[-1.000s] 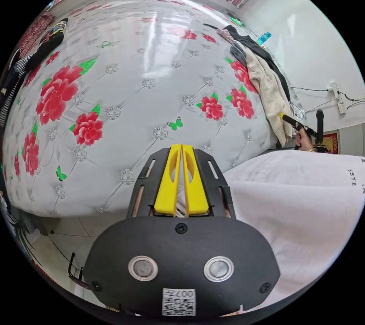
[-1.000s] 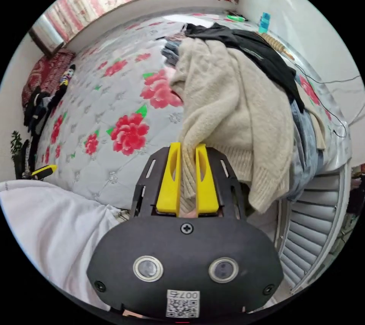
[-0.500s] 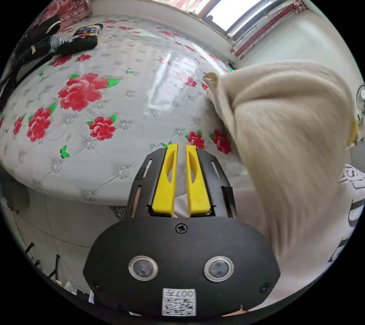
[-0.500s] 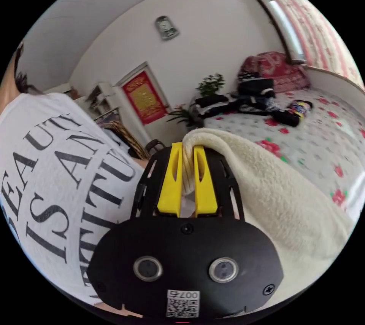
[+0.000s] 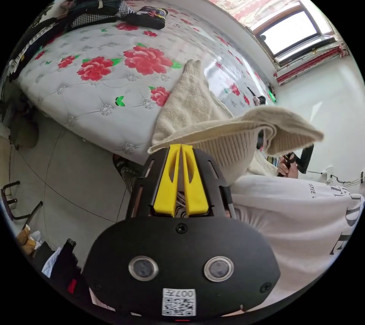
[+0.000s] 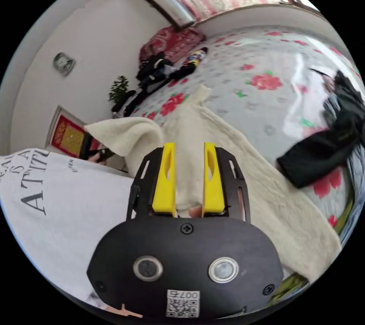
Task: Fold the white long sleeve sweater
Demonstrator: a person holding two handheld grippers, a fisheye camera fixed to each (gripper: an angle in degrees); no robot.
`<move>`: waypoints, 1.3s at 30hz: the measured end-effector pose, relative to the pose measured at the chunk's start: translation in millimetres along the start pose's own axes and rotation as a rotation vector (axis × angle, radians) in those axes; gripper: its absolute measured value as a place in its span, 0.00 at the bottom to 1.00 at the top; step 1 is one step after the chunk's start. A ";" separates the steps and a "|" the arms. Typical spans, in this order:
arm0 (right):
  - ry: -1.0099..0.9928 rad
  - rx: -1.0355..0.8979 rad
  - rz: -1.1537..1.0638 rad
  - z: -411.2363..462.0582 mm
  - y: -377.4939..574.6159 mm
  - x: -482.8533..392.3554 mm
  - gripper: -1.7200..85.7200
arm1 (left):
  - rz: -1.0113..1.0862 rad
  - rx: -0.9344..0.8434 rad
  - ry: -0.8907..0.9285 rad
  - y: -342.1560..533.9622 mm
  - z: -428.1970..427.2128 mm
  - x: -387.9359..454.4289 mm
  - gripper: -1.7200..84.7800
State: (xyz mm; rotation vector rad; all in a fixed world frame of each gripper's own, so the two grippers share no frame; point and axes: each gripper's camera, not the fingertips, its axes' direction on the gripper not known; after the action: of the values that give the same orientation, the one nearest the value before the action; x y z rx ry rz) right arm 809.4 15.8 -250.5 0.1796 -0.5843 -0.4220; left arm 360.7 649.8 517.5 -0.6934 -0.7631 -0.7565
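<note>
- Cream ribbed knit is the white long sleeve sweater (image 5: 213, 127), and in the left gripper view it lies partly on the near edge of the grey quilted bed cover with red flowers (image 5: 110, 74), one sleeve reaching far up the cover.
- Your left gripper (image 5: 181, 150) has its yellow jaws pressed together just under the sweater's ribbed hem; you hold no cloth that I can see.
- At the right, a hand (image 5: 286, 165) lifts another fold of the knit.
- In the right gripper view, your right gripper (image 6: 189, 150) has its jaws apart, with the sweater (image 6: 235, 165) draped loose between and beyond them, not clamped.
- A black garment (image 6: 323, 150) lies on the bed cover (image 6: 266, 58) beside the sweater's right edge.
- Folding looks barely begun: you still need to spread the sweater flat, then fold sleeves and body.
- No containers are visible.
</note>
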 end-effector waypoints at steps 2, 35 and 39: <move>0.107 0.008 0.128 -10.5 16.0 35.1 0.14 | 0.012 0.026 -0.042 -7.0 -11.9 -0.2 0.01; -0.810 -0.365 -0.834 120.5 -115.7 -275.4 0.08 | 0.060 0.153 -0.174 -89.4 -50.5 36.6 0.01; -0.767 -0.181 -0.594 110.1 -141.3 -194.6 0.09 | -0.015 0.220 -0.175 -89.9 -78.8 13.0 0.01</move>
State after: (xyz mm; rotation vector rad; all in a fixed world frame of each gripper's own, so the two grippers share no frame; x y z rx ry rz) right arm 553.3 -31.9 -296.2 0.0040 -1.2459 -1.1388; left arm 322.6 536.1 509.7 -0.5593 -0.9961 -0.6195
